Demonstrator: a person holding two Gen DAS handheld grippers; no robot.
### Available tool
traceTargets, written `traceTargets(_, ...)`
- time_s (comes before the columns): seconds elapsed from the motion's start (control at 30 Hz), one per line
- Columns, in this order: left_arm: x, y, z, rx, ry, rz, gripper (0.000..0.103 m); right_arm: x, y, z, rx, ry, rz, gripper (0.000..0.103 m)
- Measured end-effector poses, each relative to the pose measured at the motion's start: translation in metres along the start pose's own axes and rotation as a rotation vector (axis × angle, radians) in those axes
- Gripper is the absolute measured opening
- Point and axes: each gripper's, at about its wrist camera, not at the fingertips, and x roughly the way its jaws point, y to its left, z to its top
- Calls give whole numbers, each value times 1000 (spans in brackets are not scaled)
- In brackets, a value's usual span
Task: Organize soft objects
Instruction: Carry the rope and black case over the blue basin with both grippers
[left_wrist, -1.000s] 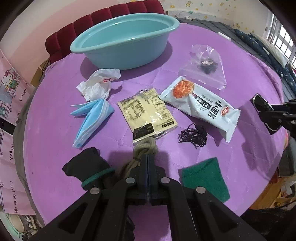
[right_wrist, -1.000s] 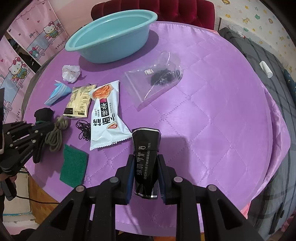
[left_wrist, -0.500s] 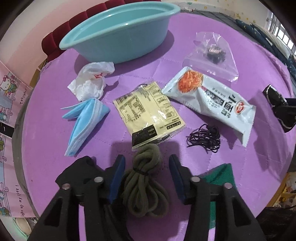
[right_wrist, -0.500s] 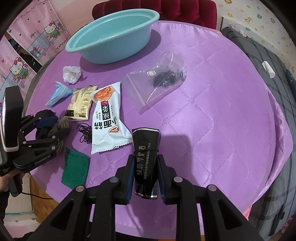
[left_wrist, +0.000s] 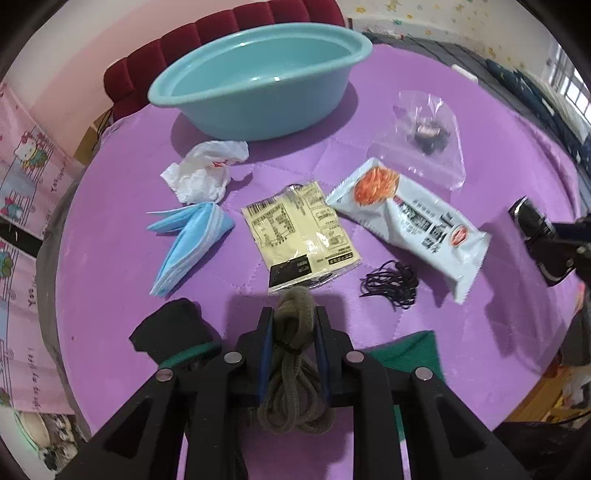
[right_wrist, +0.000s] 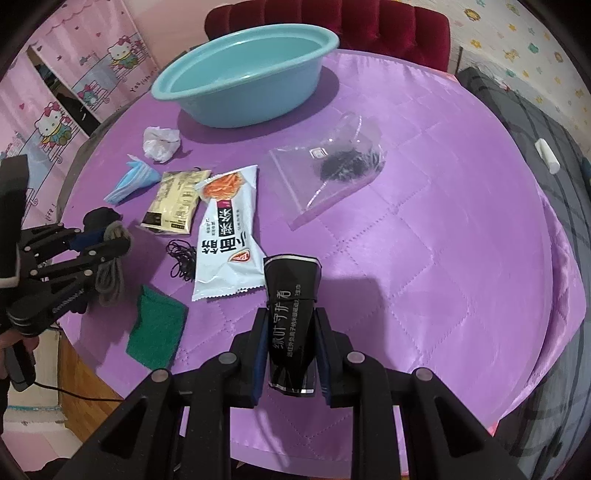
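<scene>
On the purple tablecloth lies an olive cord bundle (left_wrist: 295, 299), and my left gripper (left_wrist: 293, 317) straddles its knotted end. The jaws are closing and the blue pads press on both sides of the cord. In the right wrist view the left gripper (right_wrist: 107, 240) sits at the left table edge with the cord bundle (right_wrist: 110, 280) hanging from it. My right gripper (right_wrist: 290, 321) is shut on a black packet (right_wrist: 291, 288) with printed text, held above the cloth near the front edge. A teal basin (left_wrist: 258, 107) stands at the back.
Spread between the grippers and the basin are a white snack packet (left_wrist: 406, 225), a yellow packet (left_wrist: 299, 236), blue masks (left_wrist: 192, 243), a crumpled white bag (left_wrist: 203, 173), a clear bag (left_wrist: 424, 140), black hair ties (left_wrist: 391, 288), a green cloth (left_wrist: 410, 354) and a black sock (left_wrist: 173, 332).
The left jaws went from fully shut behind the cord bundle to wide around it, then narrowed onto it. The right gripper and its black packet stayed put.
</scene>
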Motion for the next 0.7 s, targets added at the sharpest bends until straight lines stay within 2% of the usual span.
traceTargets(0.43, -49, -1, 12, -64, -49, -15, 22, -24, 9, 17, -49, -34, 5, 24)
traceTargets(0.7, -68, 8, 35, -68, -87, -28, 22, -47, 13, 50, -48, -64, -14, 24)
